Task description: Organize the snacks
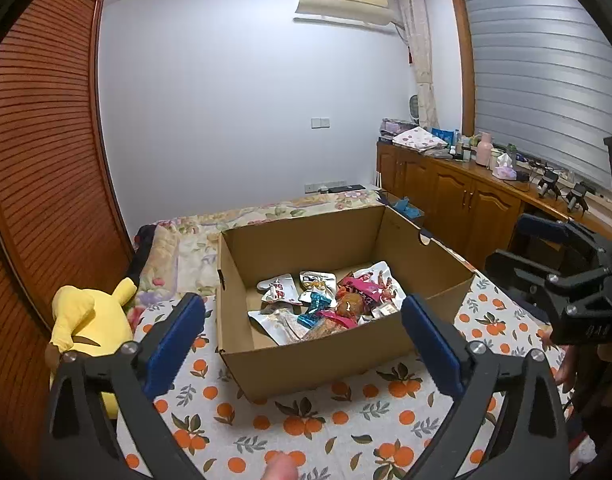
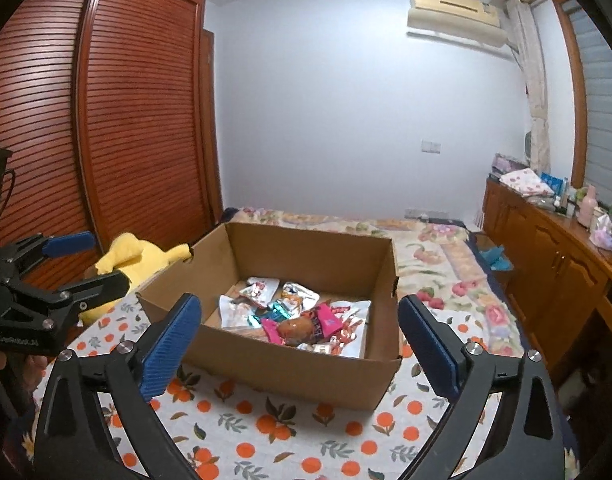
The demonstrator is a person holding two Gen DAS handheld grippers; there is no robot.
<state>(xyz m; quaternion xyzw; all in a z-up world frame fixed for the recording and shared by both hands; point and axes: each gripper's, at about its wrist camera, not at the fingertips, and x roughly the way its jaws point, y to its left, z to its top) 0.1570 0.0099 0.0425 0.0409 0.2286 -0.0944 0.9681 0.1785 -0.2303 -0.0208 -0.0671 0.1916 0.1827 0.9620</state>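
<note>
An open cardboard box [image 1: 318, 364] [image 2: 306, 376] sits on a bed cloth printed with oranges. Several snack packets [image 1: 330, 304] [image 2: 301, 320] lie piled inside it: white, pink, teal and a brown one. My left gripper [image 1: 301, 344] is open and empty, held just in front of the box's near wall. My right gripper [image 2: 301, 344] is open and empty, also in front of the box. The right gripper shows at the right edge of the left wrist view [image 1: 546, 256], and the left gripper at the left edge of the right wrist view [image 2: 81, 260].
A yellow plush toy [image 1: 89, 320] [image 2: 133, 260] lies left of the box. A wooden louvred wardrobe [image 1: 45, 160] stands on the left. A wooden cabinet [image 1: 466, 196] with bottles and tissues runs along the right. The floral bedspread [image 2: 434, 256] stretches behind the box.
</note>
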